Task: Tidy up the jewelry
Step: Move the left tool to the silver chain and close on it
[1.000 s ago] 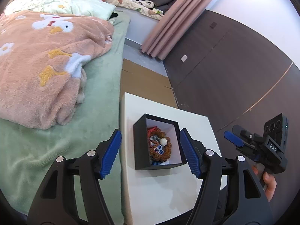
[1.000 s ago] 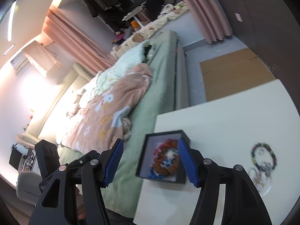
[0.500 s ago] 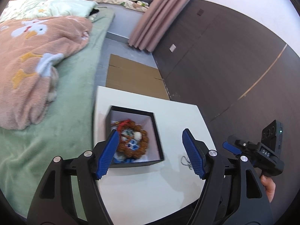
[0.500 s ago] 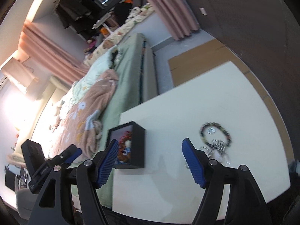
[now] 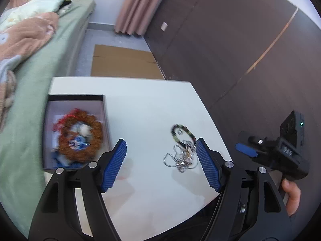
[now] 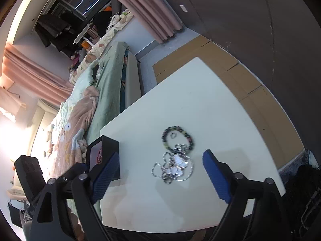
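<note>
Jewelry [image 6: 175, 156] ahead of right gripper [image 6: 160, 175]

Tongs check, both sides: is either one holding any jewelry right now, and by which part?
Nothing is held. The left tongs are open and empty; the right tongs are opening, empty, over the silver chains.

Landmark: white table [image 5: 152, 104], beside the bed.
Bed: green sheet [image 5: 30, 100] left of the table; peach blanket [image 5: 24, 36] on it.
Floor: grey; flat cardboard [image 5: 124, 62] beyond the table.
Wall: dark panels [image 5: 230, 46] right of the table.
Curtain: pink [image 5: 136, 6], far corner.
Light: bright glare [image 6: 12, 132] past the bed.
</note>
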Demonstrator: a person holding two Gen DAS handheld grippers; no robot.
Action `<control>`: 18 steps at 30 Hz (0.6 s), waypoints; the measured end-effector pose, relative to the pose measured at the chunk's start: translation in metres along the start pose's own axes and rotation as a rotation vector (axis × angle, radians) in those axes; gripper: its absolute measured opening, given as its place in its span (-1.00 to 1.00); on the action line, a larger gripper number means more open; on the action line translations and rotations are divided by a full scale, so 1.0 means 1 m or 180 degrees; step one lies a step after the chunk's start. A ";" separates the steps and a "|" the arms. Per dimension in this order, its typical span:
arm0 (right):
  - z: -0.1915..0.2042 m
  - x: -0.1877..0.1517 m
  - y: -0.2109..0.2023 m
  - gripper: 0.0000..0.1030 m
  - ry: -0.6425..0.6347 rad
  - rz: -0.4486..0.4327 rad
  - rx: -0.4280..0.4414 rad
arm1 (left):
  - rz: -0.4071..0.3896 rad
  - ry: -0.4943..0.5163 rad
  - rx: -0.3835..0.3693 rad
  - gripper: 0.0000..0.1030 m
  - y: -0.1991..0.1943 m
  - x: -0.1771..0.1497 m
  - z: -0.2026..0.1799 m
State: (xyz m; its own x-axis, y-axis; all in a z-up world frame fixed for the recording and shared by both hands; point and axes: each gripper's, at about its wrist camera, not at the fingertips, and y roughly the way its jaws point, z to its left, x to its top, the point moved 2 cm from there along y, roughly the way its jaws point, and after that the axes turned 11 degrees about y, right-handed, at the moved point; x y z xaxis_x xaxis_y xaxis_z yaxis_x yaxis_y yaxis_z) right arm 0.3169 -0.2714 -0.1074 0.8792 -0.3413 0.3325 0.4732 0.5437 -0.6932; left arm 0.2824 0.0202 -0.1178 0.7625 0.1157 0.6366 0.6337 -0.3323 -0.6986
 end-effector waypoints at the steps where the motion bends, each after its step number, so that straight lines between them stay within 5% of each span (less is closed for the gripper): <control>1: -0.005 0.002 -0.001 0.79 0.0001 -0.0008 -0.0013 | 0.0026 0.0017 -0.0008 0.40 0.004 -0.001 -0.004; 18: -0.063 0.021 -0.009 0.85 0.0089 0.0007 -0.0083 | 0.0704 0.0591 0.0222 0.39 0.091 -0.040 -0.056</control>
State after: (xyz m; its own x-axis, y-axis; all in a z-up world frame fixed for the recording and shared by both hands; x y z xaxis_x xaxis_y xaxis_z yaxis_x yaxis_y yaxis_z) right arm 0.3275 -0.3321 -0.1346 0.8781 -0.3617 0.3132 0.4694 0.5244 -0.7104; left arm 0.3021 -0.0669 -0.1882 0.8502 -0.1277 0.5108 0.4672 -0.2644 -0.8437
